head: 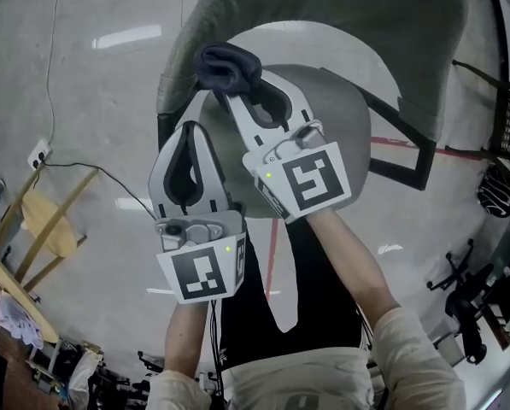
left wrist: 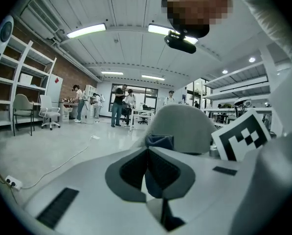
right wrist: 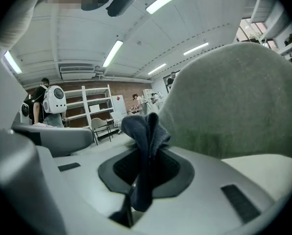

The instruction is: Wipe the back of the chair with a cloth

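The fingers (head: 290,99) of your right gripper (head: 236,94) are pinched tight on the dark cloth (head: 227,65). The fingers (head: 173,173) of your left gripper (head: 191,131) are pressed together with nothing in them. It sits just beside the right one, a bit lower.

The cloth is up at the left edge of the chair back (head: 340,7). It is very near the back, but you cannot tell if it is touching.

Most of the cloth is a bunched lump past the tips. If you rub hard, the rough grey back could grab it and pull it out. If you push too much, the chair might slide on the smooth floor (head: 92,101). Your two grippers are close, so a big swing could make them bump.
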Motion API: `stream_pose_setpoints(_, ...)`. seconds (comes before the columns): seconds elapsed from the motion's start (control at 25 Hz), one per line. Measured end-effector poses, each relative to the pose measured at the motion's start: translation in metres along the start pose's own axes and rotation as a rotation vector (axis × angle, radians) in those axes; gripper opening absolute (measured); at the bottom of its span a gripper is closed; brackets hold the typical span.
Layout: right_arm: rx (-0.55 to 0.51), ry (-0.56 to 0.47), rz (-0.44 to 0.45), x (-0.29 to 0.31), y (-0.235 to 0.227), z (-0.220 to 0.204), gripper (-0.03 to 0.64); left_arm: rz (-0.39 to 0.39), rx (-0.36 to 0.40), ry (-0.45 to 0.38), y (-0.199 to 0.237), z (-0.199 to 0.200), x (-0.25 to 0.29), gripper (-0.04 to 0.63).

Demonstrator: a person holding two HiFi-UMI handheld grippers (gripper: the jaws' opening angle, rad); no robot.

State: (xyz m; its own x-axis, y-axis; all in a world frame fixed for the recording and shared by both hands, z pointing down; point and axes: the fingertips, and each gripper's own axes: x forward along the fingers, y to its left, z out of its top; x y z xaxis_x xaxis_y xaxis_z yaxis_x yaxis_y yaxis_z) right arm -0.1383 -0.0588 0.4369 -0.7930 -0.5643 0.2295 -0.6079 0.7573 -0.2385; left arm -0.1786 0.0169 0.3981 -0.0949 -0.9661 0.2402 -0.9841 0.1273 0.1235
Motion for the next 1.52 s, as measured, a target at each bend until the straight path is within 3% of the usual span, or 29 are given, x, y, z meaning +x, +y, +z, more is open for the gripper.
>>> stream_pose_setpoints(0.36, -0.031, 0.019, 0.099, 0.013, 0.032, -0.007, 0.058, 0.024, -0.023, -0.011, 0.004, 0.000, -0.013, 0.015)
stream_pose_setpoints(0.48, -0.026, 0.018, 0.097, 0.019, 0.031, -0.007, 0.058, 0.021, -0.018, -0.043, 0.003, 0.005, -0.014, 0.015)
stream_pose_setpoints(0.64, 0.026, 0.030, 0.075, 0.032, 0.017, -0.010, 0.058, 0.042, -0.030, -0.004, 0.006, -0.002, -0.015, 0.015)
stream_pose_setpoints(0.84, -0.063, 0.046, 0.068, 0.038, 0.012, -0.008, 0.058, 0.045, -0.024, 0.011, 0.005, -0.005, -0.015, 0.015)
stream_pose_setpoints(1.52, -0.062, 0.057, -0.138, 0.049, -0.056, -0.005, 0.058, 0.064, -0.021, 0.040, 0.008, -0.014, -0.004, 0.015)
